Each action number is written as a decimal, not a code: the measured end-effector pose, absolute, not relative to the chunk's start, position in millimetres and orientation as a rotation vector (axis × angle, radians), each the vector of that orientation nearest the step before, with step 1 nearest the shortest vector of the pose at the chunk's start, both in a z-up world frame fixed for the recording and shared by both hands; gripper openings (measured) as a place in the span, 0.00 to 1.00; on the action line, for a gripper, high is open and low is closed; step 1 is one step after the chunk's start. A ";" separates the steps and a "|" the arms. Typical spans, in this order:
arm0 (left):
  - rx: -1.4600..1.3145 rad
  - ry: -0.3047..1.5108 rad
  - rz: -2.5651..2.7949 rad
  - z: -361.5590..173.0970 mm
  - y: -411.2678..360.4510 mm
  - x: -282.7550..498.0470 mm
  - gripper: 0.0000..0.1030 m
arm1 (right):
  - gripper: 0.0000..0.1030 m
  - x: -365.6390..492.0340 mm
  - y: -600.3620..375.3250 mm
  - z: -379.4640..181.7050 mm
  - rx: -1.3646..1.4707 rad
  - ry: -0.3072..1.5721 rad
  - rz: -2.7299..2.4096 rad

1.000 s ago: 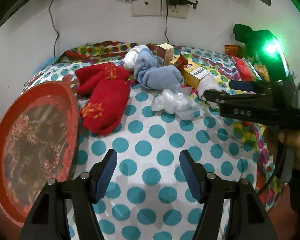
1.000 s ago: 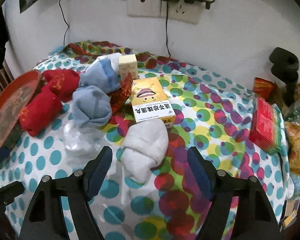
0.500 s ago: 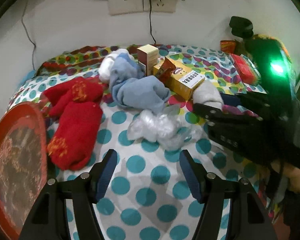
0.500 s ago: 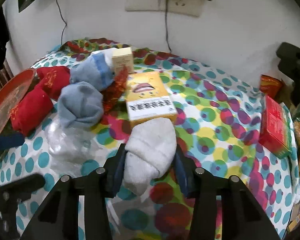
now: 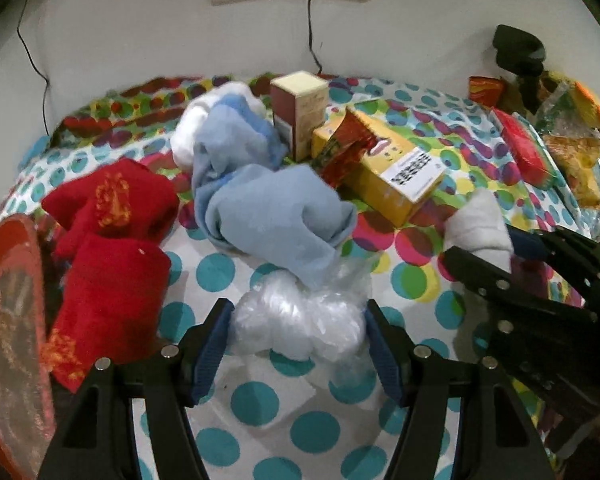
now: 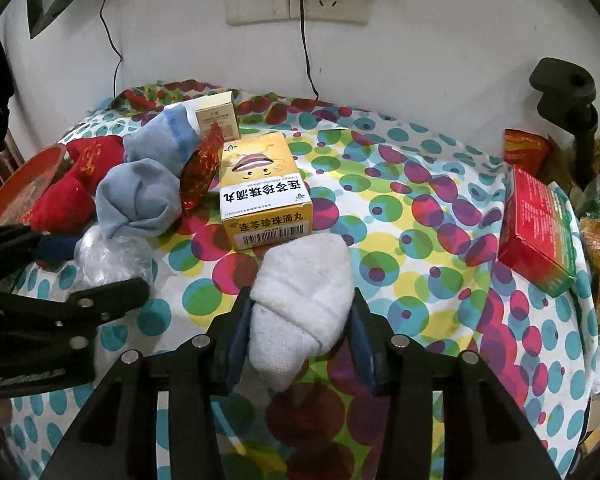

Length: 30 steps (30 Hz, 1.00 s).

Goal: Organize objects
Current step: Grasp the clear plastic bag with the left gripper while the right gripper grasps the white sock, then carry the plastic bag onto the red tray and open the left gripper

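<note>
The rolled white cotton sock [image 6: 304, 300] sits between the pads of the right tool [image 6: 298, 330], whose jaws have just been closing and now pinch its sides, a firm hold presumably meant for carrying it off to be sorted. Just ahead of that tool lies the yellow cardboard medicine box [image 6: 265, 196]. The left tool [image 5: 298, 344] stands wide open, straddling the crumpled clear plastic bag [image 5: 300, 316], its pads beside the bag but not squeezing, probably lined up for a grasp. Beyond it lie the pale blue bundled socks [image 5: 272, 212]; to its left, the red socks [image 5: 112, 248] and the worn red round tray [image 5: 8, 320] on the polka-dot covered surface [image 5: 260, 396].
</note>
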<state>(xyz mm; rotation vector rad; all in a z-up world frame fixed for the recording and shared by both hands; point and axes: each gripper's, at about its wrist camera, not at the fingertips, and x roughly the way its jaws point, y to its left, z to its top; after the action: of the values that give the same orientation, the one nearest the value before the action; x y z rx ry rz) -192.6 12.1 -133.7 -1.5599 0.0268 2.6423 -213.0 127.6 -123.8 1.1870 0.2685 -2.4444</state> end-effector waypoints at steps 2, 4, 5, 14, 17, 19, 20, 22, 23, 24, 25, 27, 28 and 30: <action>-1.522 0.003 2.644 -134.4 10.7 -192.5 0.65 | 0.43 -212.3 124.9 -124.7 1.188 0.296 -2.449; -1.515 0.028 2.652 -135.1 13.7 -192.9 0.65 | 0.43 -212.2 124.5 -124.8 1.187 0.303 -2.451; -1.511 0.038 2.656 -135.4 14.6 -192.7 0.65 | 0.43 -211.3 123.4 -124.7 1.188 0.293 -2.450; -1.509 0.043 2.690 -131.1 18.7 -185.0 0.54 | 0.43 -211.1 120.8 -124.6 1.188 0.305 -2.459; -1.496 0.050 2.684 -126.8 22.4 -177.1 0.54 | 0.43 -213.0 121.8 -125.0 1.189 0.300 -2.459; -1.486 0.068 2.675 -123.4 26.1 -170.7 0.54 | 0.43 -213.1 121.9 -125.0 1.188 0.302 -2.459; -1.473 0.070 2.677 -119.6 26.9 -165.9 0.54 | 0.43 -213.2 122.0 -125.0 1.189 0.302 -2.459; -1.441 0.061 2.672 -112.1 26.1 -156.8 0.54 | 0.43 -213.1 121.9 -124.9 1.188 0.303 -2.460; -1.434 0.054 2.670 -108.1 23.9 -151.9 0.54 | 0.43 -213.3 122.3 -124.9 1.189 0.301 -2.459; -1.426 0.049 2.668 -103.9 21.0 -146.9 0.54 | 0.43 -213.3 121.9 -124.9 1.189 0.300 -2.459; -1.410 0.042 2.660 -98.6 15.9 -139.2 0.54 | 0.43 -213.1 122.0 -124.9 1.188 0.302 -2.460; -1.400 0.038 2.652 -92.4 5.7 -127.9 0.54 | 0.43 -213.3 121.9 -124.9 1.188 0.303 -2.461; -1.396 0.038 2.652 -89.5 0.7 -123.7 0.54 | 0.43 -213.3 122.2 -124.8 1.189 0.301 -2.460; -1.385 0.003 2.655 -83.5 -13.3 -113.4 0.54 | 0.43 -213.2 122.0 -124.7 1.189 0.303 -2.461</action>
<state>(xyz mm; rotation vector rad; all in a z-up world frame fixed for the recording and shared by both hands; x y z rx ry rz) -113.4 -13.3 -83.5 -1.3847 0.0029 2.6553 -213.2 122.0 -124.7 1.1888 0.3032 -2.4611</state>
